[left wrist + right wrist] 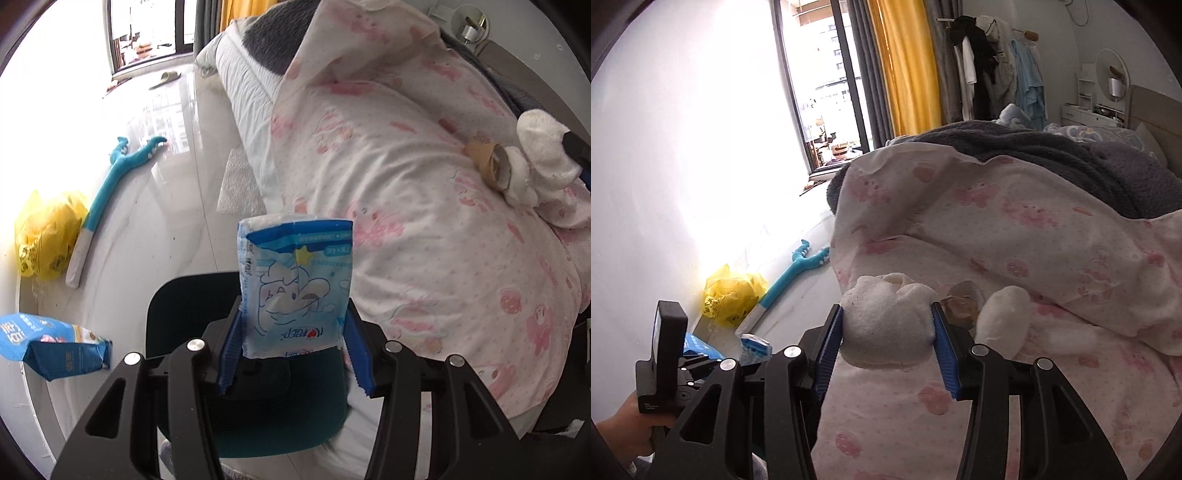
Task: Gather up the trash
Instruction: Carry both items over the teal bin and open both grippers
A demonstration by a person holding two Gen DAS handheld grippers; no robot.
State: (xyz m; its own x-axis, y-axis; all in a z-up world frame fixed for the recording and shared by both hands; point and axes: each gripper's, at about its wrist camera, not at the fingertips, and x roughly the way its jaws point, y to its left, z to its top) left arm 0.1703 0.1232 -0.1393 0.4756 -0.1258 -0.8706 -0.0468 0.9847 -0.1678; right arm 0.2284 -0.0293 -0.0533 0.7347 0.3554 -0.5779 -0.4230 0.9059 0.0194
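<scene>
By the wall a yellow plastic bag [48, 236] lies on the floor [162, 206]. The left claw [295, 352] pinches a blue tissue packet [295, 288] above a dark bin [243, 391] beside the bed. On the pink-print quilt [1015, 236], the right claw [888, 349] pinches a white balled sock [886, 317], a cardboard tube [487, 162] just beside it.

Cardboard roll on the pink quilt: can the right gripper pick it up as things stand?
Probably not yet. The right gripper is already shut on a balled white sock, so its fingers are full. The cardboard roll lies just beyond, uncovered on the quilt, beside another white ball.
</scene>
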